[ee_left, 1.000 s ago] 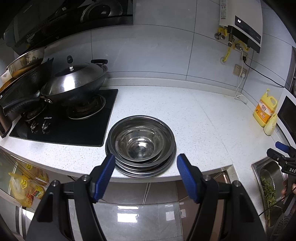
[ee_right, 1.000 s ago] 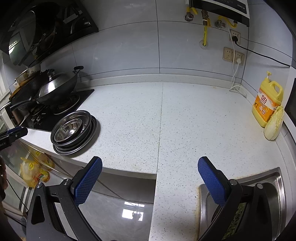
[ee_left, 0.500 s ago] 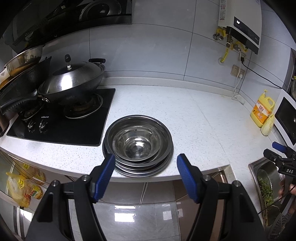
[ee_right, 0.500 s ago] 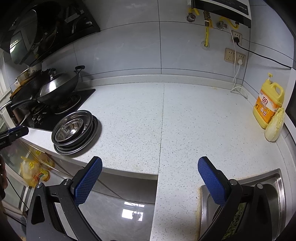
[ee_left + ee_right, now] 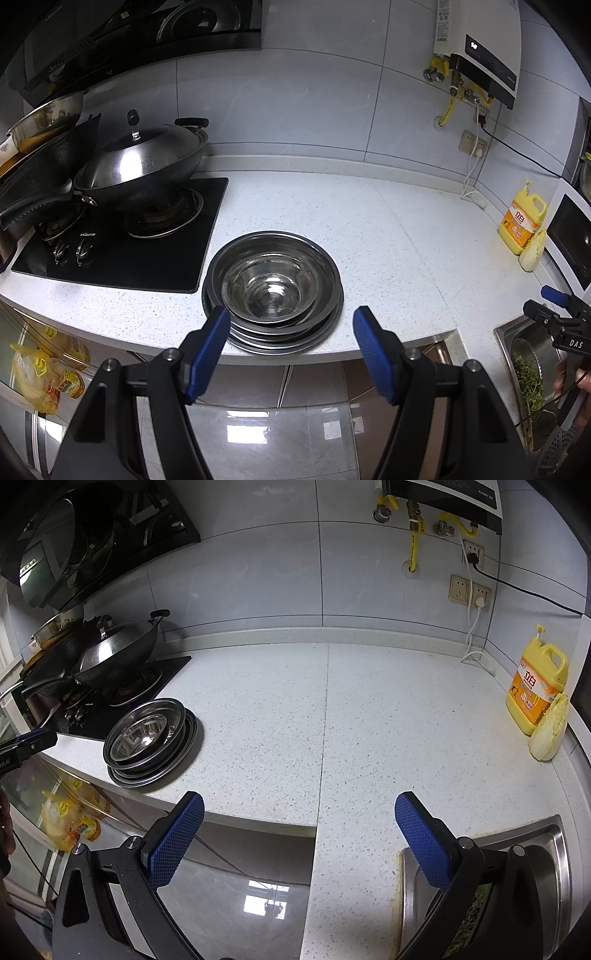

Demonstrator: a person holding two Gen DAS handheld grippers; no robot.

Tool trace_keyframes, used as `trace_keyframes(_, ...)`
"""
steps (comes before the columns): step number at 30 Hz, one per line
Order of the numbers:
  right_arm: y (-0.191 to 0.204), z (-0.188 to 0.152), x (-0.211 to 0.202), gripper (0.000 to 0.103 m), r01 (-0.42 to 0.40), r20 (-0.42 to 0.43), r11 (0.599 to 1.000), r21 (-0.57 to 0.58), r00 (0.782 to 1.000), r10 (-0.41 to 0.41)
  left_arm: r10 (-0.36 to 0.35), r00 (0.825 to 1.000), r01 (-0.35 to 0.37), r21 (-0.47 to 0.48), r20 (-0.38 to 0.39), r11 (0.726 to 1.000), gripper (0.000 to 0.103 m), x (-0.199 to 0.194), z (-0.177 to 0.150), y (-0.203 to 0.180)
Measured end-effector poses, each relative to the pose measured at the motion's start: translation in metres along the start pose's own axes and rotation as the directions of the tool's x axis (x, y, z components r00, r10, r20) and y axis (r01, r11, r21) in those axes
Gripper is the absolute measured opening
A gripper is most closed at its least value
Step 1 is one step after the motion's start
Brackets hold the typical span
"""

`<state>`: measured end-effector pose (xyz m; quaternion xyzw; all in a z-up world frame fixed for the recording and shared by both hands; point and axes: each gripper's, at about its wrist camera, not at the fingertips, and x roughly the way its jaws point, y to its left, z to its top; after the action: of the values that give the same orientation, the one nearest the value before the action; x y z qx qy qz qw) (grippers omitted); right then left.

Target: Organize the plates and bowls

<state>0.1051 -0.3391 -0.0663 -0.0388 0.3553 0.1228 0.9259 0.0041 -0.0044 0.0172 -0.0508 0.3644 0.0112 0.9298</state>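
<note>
A stack of steel plates (image 5: 280, 341) with nested steel bowls (image 5: 271, 286) on top sits at the front edge of the white speckled counter (image 5: 388, 236), just right of the stove. My left gripper (image 5: 290, 325) hangs open in front of and slightly above this stack, nothing between its blue pads. In the right wrist view the same stack (image 5: 151, 738) lies far to the left. My right gripper (image 5: 299, 819) is open and empty over the counter's front edge, near the sink corner.
A black gas stove (image 5: 122, 236) carries a lidded wok (image 5: 144, 166) and a dark pan (image 5: 33, 184) at the left. A yellow detergent jug (image 5: 537, 686) and a cabbage (image 5: 548, 731) stand at the right. The sink (image 5: 546, 853) holds greens.
The view through the left gripper has drifted slightly, so the stack sits a little further left and higher in it. Both grippers stay open and the stack has not moved.
</note>
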Motion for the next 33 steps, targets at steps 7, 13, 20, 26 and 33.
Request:
trace_keyframes(7,-0.0022,-0.0023,-0.0031,0.102,0.011,0.001,1.0,0.014,1.0,-0.011,-0.01,1.0,0.01,0.001,0.007,1.0,0.068,0.0001,0.0026,-0.0041)
trace_keyframes(13,-0.0039,-0.0028,-0.0042,0.102,0.016,0.005,1.0,0.026,1.0,-0.016,-0.01,1.0,0.01,0.002,0.006,1.0,0.068,0.0003,0.0026,-0.0041)
trace_keyframes(20,-0.0024,-0.0028,-0.0031,0.102,0.016,0.002,1.0,0.022,1.0,-0.016,-0.008,1.0,0.008,-0.001,0.006,1.0,0.068,0.0011,0.0013,-0.0056)
trace_keyframes(26,-0.0028,-0.0024,-0.0024,0.102,0.015,0.002,1.0,0.021,1.0,-0.015,-0.012,1.0,0.012,-0.003,0.004,1.0,0.067,0.0016,-0.0004,-0.0064)
trace_keyframes(33,-0.0032,-0.0031,-0.0038,0.102,0.016,0.001,1.0,0.023,1.0,-0.016,-0.015,1.0,0.015,-0.001,0.004,1.0,0.067,0.0004,-0.0019,-0.0074)
